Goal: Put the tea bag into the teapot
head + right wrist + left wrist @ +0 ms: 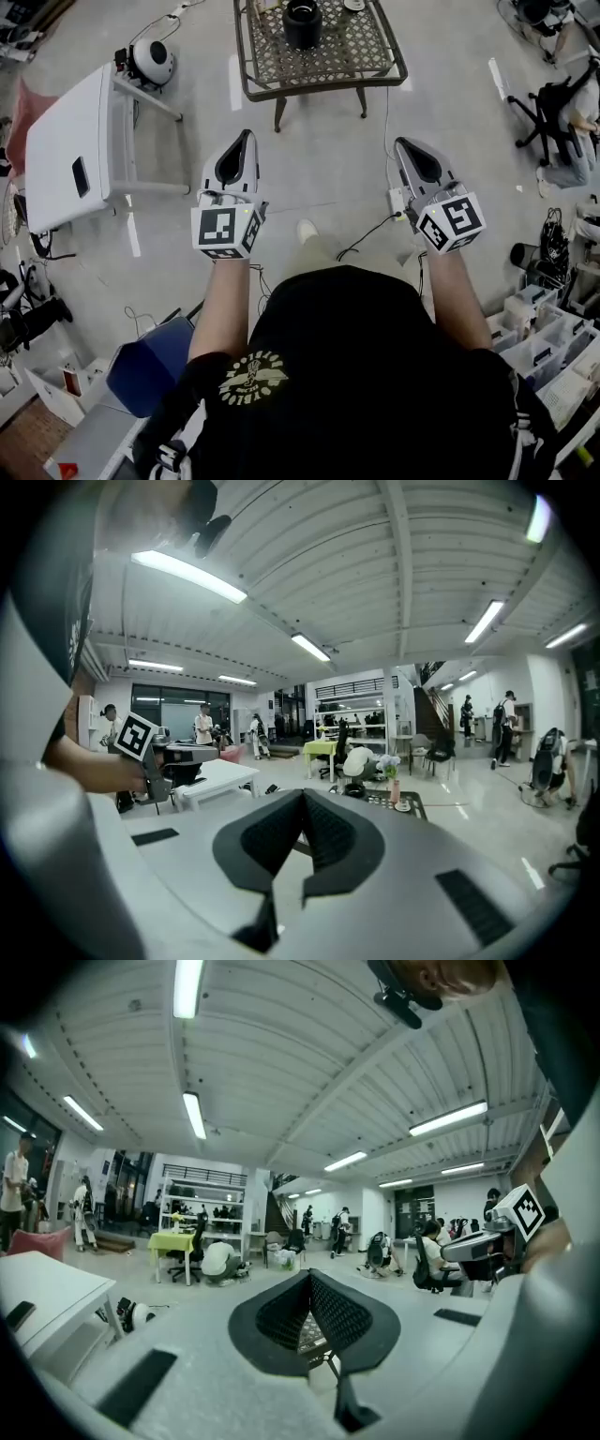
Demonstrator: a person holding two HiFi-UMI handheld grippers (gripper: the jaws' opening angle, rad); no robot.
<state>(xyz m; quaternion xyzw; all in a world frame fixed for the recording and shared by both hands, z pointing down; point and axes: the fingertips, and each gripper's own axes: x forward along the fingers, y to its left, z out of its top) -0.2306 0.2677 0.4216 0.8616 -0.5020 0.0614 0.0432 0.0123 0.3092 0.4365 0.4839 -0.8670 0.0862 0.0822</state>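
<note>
Left tool (245,139), right tool (404,144): ribbed black pads (281,1321) together.

a lattice-top table (367,49) on the floor (319,173) carries a black teapot (302,22).

- A big open lab or workshop hall: bare grey floor (319,169) and a ribbed ceiling with strip lights (195,1115).
- Around the lattice-top counter (253,89): a white folding table (66,150) to its left, an office chair (548,112) to its right, and cables (366,239) on the floor before it.
- Beyond the counter are storage shelving (361,700) and people (506,728).
</note>
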